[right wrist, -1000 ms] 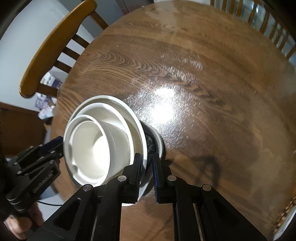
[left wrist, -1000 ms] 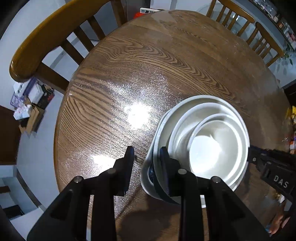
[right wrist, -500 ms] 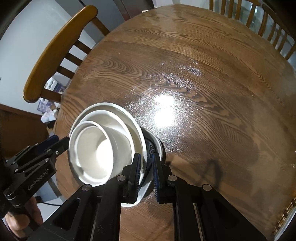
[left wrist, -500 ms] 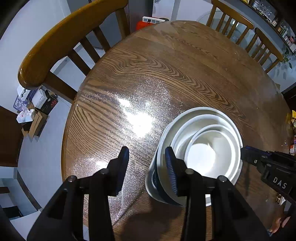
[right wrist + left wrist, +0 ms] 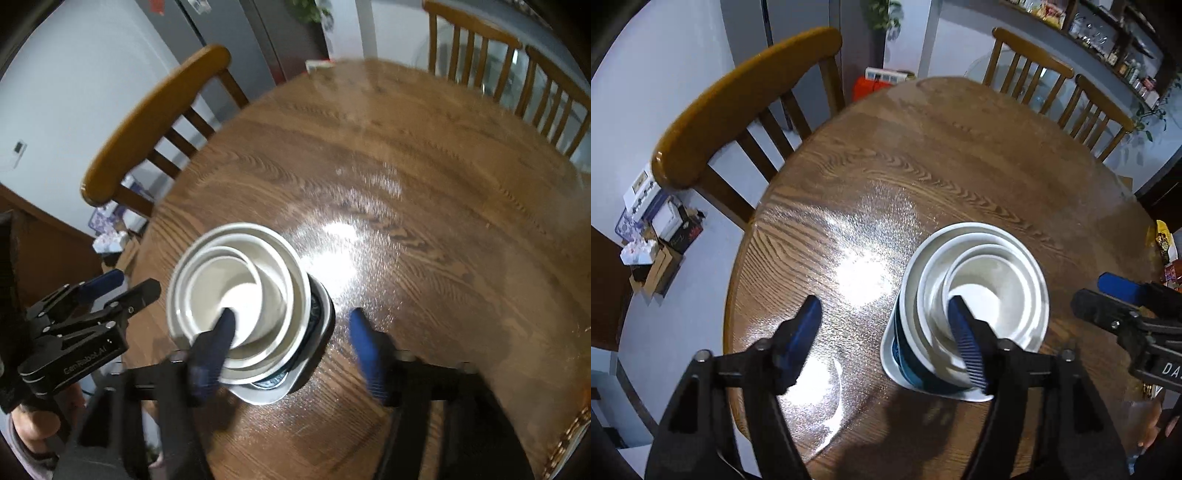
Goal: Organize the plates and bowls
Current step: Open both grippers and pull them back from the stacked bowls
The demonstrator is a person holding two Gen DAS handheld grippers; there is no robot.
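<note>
A stack of nested white bowls sits on a white plate with a dark blue piece between them, on the round wooden table. The stack also shows in the right wrist view. My left gripper is open, above the stack's left side, one fingertip over the bowls. My right gripper is open, above the stack's right side. Neither holds anything. The right gripper also shows at the right of the left wrist view, and the left gripper at the left of the right wrist view.
Wooden chairs stand around the table: one at the far left, two at the far right. Boxes and clutter lie on the floor to the left. A shelf with jars runs along the back wall.
Both grippers have opened wide, let go of the plate's rim and pulled up and back from the stack. The stack rests on the table.
</note>
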